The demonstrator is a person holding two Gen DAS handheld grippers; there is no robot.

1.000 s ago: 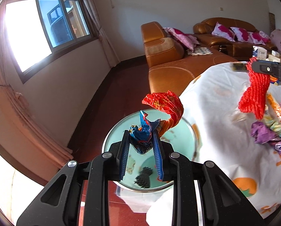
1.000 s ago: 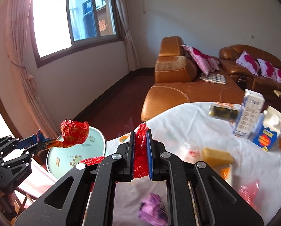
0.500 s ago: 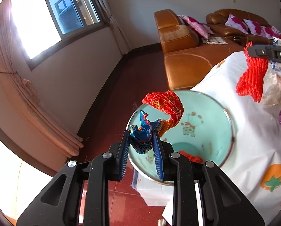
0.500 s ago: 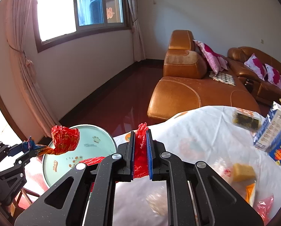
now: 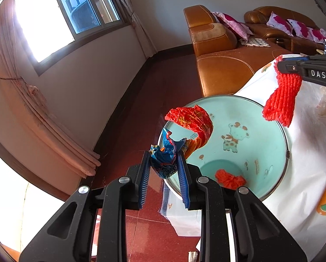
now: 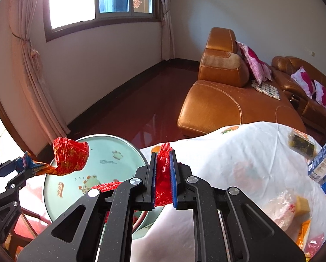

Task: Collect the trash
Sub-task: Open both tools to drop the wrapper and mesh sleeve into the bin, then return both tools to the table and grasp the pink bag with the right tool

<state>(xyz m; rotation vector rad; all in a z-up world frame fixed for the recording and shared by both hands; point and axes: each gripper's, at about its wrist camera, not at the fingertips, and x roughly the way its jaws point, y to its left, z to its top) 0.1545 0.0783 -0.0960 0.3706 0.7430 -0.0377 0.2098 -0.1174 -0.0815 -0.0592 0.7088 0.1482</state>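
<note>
My left gripper [image 5: 164,159] is shut on a crumpled red and blue snack wrapper [image 5: 190,123], held over the near rim of a light green trash bin [image 5: 267,148]. A red scrap [image 5: 229,178] lies in the bin's bottom. My right gripper [image 6: 163,167] is shut on a red foam net [image 6: 163,174], which hangs over the table edge beside the bin [image 6: 110,152]. In the left wrist view the net [image 5: 282,100] dangles over the bin's far rim. In the right wrist view the wrapper [image 6: 70,155] hangs over the bin, with the left gripper [image 6: 21,167] at far left.
A table under a white printed cloth [image 6: 239,152] holds a plastic bag [image 6: 280,209], a yellow block [image 6: 302,205], cartons [image 6: 324,163] and wrappers. An orange leather sofa [image 6: 224,100] stands behind. The red floor [image 5: 154,113], a curtain [image 5: 36,107] and the wall lie left.
Both grippers have moved towards the bin. The bin now looks larger and its bottom with the red scrap shows. The net has come to the bin's rim.
</note>
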